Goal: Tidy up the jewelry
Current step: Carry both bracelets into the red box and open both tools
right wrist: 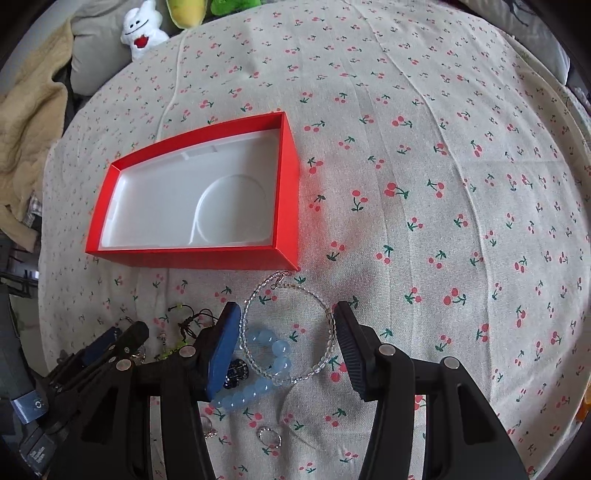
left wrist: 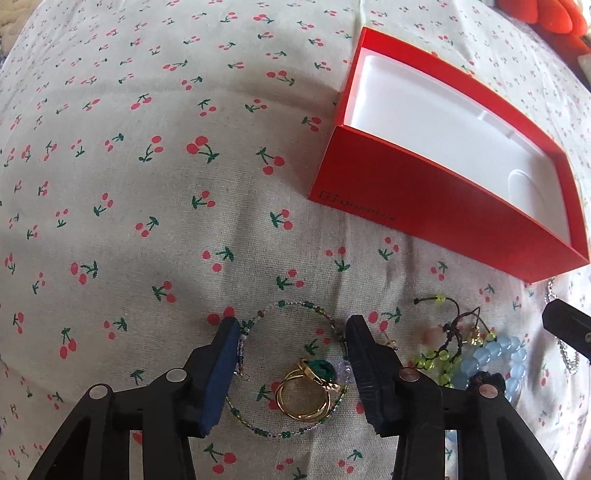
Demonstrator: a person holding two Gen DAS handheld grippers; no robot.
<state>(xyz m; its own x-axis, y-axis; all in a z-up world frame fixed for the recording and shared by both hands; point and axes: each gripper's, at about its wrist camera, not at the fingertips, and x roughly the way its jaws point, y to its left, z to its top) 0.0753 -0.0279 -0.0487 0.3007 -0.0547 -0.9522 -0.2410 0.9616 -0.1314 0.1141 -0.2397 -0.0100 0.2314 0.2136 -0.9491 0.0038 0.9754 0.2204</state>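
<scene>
A red box (left wrist: 406,192) with a white empty inside stands on the cherry-print cloth; it also shows in the right wrist view (right wrist: 284,177). My left gripper (left wrist: 290,332) is open over a thin beaded bracelet (left wrist: 295,304) and gold rings (left wrist: 303,398) with a green stone. My right gripper (right wrist: 286,314) is open over a clear bead bracelet (right wrist: 314,295) and a blue bead bracelet (right wrist: 266,350). A green bead cord bracelet (left wrist: 439,354) lies between the two piles. The left gripper (right wrist: 125,339) shows at the lower left of the right wrist view.
The cherry-print cloth (right wrist: 443,184) covers a bed. Small silver rings (right wrist: 269,437) lie near the front edge. Plush toys (right wrist: 142,29) and a beige blanket (right wrist: 29,122) sit at the far left. A red plush (left wrist: 554,18) is at the far right.
</scene>
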